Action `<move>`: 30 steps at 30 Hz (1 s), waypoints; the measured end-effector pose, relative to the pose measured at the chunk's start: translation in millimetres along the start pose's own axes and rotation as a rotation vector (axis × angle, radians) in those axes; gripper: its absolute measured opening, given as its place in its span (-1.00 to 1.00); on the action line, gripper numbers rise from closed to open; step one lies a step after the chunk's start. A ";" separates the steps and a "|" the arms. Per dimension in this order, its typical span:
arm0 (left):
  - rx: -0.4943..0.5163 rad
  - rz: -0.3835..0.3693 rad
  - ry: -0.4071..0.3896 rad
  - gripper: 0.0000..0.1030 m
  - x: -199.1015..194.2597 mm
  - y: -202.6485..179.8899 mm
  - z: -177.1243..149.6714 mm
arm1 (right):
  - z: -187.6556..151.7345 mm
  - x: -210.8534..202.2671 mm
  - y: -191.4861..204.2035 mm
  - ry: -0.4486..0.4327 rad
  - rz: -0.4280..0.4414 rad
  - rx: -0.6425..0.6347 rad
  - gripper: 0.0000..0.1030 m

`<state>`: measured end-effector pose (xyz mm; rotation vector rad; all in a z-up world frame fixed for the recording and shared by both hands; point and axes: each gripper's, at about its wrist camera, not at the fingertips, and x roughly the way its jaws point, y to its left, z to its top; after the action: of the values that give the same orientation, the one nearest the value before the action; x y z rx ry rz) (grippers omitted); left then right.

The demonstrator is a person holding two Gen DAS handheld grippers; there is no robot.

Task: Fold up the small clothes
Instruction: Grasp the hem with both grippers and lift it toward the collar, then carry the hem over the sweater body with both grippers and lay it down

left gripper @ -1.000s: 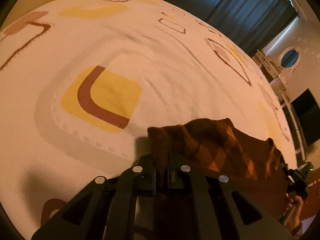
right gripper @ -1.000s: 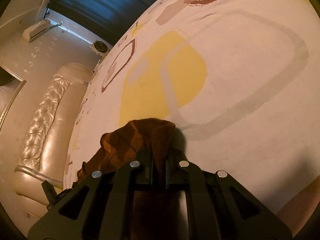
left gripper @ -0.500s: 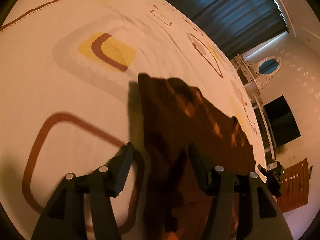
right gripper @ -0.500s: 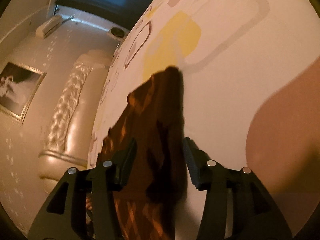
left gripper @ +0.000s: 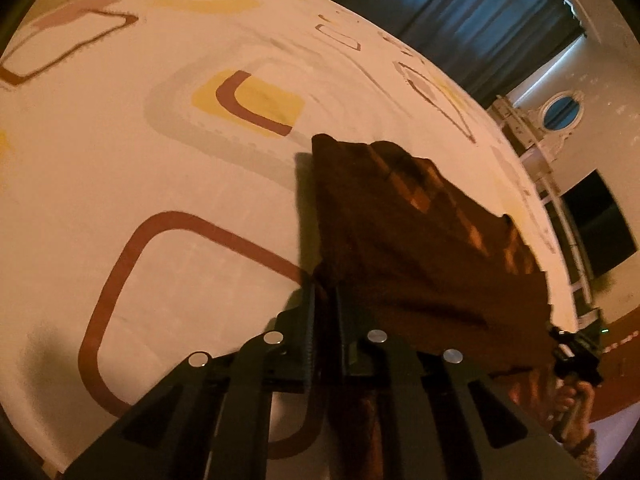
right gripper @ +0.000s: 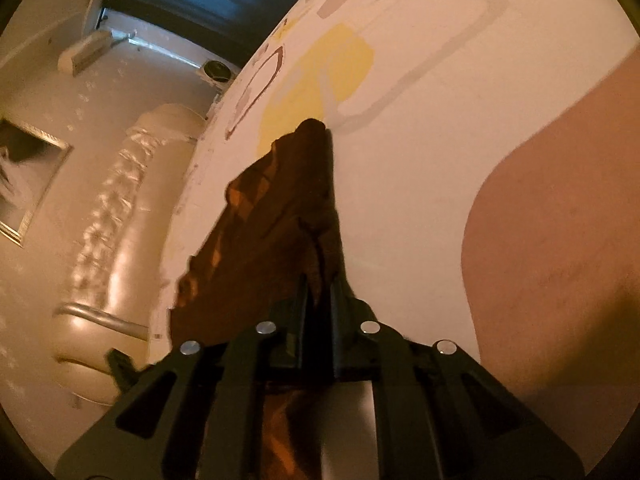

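Observation:
A small dark brown garment (left gripper: 420, 232) with orange diamond pattern lies spread on the patterned bed sheet (left gripper: 160, 168). My left gripper (left gripper: 326, 292) is shut on the garment's near left corner. In the right wrist view the same garment (right gripper: 272, 220) stretches away from me, and my right gripper (right gripper: 320, 280) is shut on its near right corner. The right gripper and the hand holding it also show at the right edge of the left wrist view (left gripper: 576, 356).
The sheet (right gripper: 440, 160) carries yellow, brown and grey shapes. A tufted headboard (right gripper: 112, 220) and a framed picture (right gripper: 28, 184) are to the left in the right wrist view. Dark blue curtains (left gripper: 460, 16), a white dresser (left gripper: 540, 128) and a dark screen (left gripper: 600, 224) are beyond the bed.
Both grippers let go of the far edge, opened and drew back over the garment. Both have now shut on its near corners.

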<state>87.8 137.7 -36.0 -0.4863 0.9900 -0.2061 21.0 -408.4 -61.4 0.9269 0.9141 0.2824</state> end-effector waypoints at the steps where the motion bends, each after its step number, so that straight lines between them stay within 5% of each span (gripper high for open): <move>1: -0.022 -0.034 0.014 -0.70 -4.7 3.8 -2.2 | 0.8 -1.4 -1.6 0.010 0.018 0.020 -0.74; 5: -0.019 -0.104 0.056 -0.36 -24.3 8.5 -25.7 | -6.4 -18.8 -8.2 0.075 0.088 0.042 -0.54; 11: 0.041 -0.191 0.122 -0.11 -49.0 -1.9 -75.0 | -43.3 -36.5 -2.9 0.262 0.174 -0.066 -0.42; 20: 0.084 -0.221 0.184 -0.02 -52.4 -15.9 -106.0 | -94.8 -50.7 11.3 0.416 0.326 -0.166 -0.09; 26: 0.100 -0.192 0.216 -0.03 -45.1 -18.4 -115.6 | -111.8 -49.7 14.3 0.445 0.299 -0.188 -0.20; 30: 0.099 -0.169 0.265 -0.40 -39.9 -17.5 -121.9 | -114.7 -45.3 15.6 0.451 0.250 -0.192 -0.76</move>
<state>-35.2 101.2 -52.9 -0.4595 1.1910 -0.4789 -93.4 -360.1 -55.0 0.8109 1.1592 0.8041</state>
